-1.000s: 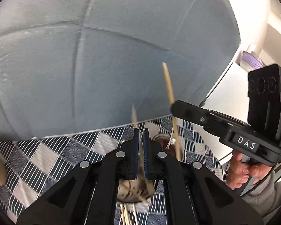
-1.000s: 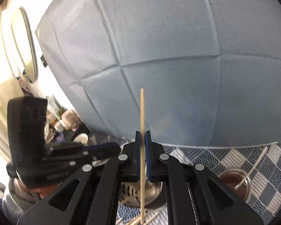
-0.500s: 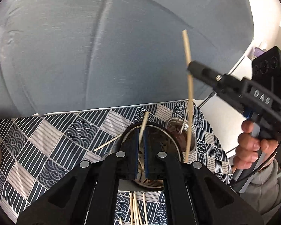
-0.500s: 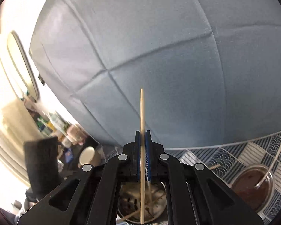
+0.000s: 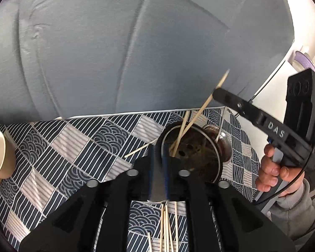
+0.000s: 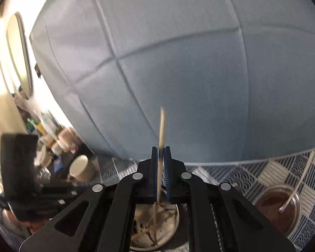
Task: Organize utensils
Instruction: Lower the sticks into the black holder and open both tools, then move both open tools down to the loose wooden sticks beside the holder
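My left gripper (image 5: 158, 147) hangs over the near rim of a perforated metal holder (image 5: 217, 157). Its jaws are opening and nothing is between them. Two chopsticks (image 5: 181, 130) lean inside that holder. From the right, my right gripper (image 5: 215, 90) reaches over the same holder (image 6: 170, 237). Its jaws are opening too. A chopstick (image 6: 162, 126) stands loose and blurred in the small gap between them, its lower end down in the holder. In the left wrist view this chopstick (image 5: 208, 100) leans to the right. Several more chopsticks (image 5: 166, 226) lie on the patterned cloth under my left gripper.
A glass of brown liquid with a stirrer (image 6: 279, 208) stands right of the holder. A beige mug (image 5: 0, 153) sits at the table's left edge. One stick (image 5: 138, 150) lies against the holder's left side. A blue-grey sofa back (image 5: 136, 52) rises behind the table. A hand (image 5: 271, 168) grips the right tool.
Both grippers came down over the holder. The left jaws parted and their chopstick now leans in the holder. The right gripper's chopstick went from upright to tilted and sank a little.
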`<state>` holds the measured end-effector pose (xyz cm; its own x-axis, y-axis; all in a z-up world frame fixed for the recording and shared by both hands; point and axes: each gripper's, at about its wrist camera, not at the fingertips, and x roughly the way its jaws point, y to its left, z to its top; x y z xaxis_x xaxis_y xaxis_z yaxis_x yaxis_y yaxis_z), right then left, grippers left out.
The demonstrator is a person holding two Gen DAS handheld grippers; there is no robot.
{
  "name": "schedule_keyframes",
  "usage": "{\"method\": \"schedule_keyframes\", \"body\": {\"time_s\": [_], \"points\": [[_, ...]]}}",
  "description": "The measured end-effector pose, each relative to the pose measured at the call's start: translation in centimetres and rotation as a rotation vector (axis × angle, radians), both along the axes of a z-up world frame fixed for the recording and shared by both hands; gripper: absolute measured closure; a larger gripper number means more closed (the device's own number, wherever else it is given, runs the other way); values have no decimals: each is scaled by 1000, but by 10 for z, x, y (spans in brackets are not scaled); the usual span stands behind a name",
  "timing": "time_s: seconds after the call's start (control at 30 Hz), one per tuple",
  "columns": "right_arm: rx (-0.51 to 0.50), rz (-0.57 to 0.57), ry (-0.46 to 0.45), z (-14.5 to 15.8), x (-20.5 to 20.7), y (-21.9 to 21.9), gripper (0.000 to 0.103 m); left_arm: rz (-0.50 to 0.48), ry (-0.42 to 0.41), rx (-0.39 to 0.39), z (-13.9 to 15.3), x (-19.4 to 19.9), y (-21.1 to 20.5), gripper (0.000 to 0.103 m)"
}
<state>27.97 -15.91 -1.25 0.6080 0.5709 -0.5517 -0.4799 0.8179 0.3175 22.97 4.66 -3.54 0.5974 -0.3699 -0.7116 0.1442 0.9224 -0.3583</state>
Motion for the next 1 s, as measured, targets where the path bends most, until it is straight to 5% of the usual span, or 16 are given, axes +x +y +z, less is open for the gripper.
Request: {"method": "schedule_keyframes", "body": {"time_s": [0.27,0.43,0.5,0.6,1.0], "points": [[-38,-32,24,5,-15,-16,92,36,21,58,-2,-16,3,54],[-39,-44,19,14,-28,-25,72,67,34,77,-3,-30,6,39],[-40,-44,22,16,-34,-27,50,81,40,77,-5,-36,9,31],[-39,-56,10,19,-44,-32,38,108,47,77,-8,-45,14,26],[-80,-120,130,-16,-69,-54,23,116,117,151,-40,-72,17,6]]}}
